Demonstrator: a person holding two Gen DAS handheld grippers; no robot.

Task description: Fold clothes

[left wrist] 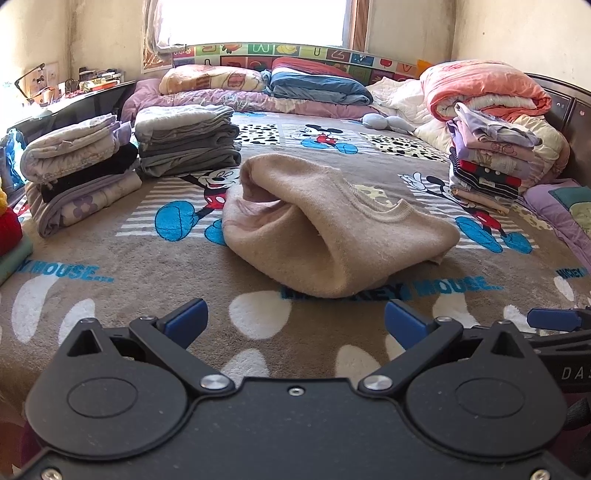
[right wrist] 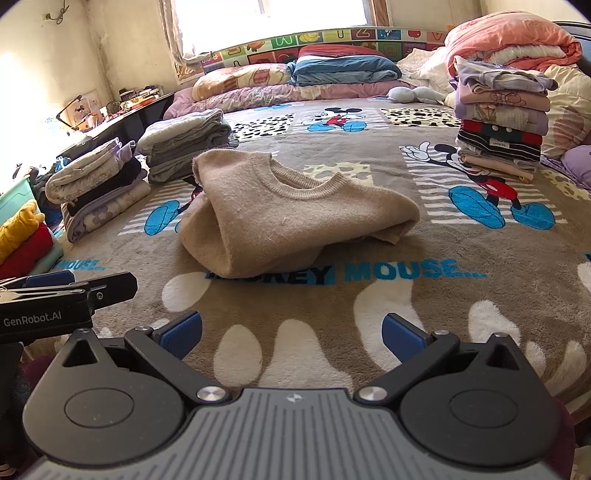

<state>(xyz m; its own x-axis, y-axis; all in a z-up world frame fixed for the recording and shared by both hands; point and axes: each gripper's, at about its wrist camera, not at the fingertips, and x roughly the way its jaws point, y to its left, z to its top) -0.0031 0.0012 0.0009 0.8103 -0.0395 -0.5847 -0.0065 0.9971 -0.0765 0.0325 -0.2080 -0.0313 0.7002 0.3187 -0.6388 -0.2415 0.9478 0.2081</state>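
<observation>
Both tools were held low over the near edge of the bed, side by side. On the left, the left tool (left wrist: 293,319) had its two blue fingers (left wrist: 186,317) spread wide apart, with nothing between them, only the brown Mickey Mouse blanket (left wrist: 110,258) below. Far to the left on the blanket sat a pile of folded clothes (left wrist: 79,173) with purple flowers and a black layer, and just beside it a grey pile (left wrist: 186,142). At the very left edge lay some yellow and red clothes (right wrist: 22,240). In the middle of the bed lay the tan sweater (right wrist: 291,214), folded over in a loose, puffy bundle with its round neck hole facing up. It rested on the blanket, partly covering the blue words, well ahead of both tools and not touching them. The right tool (right wrist: 291,338) also had its blue fingers (right wrist: 402,338) wide apart and held nothing. On the right side of the bed stood a tall stack of folded clothes (right wrist: 500,114), purple and pink on top and striped lower down. Behind it was a rolled orange quilt (right wrist: 509,37). At the back, under the bright window (left wrist: 255,18), lay pillows and a blue folded blanket (left wrist: 317,86).
</observation>
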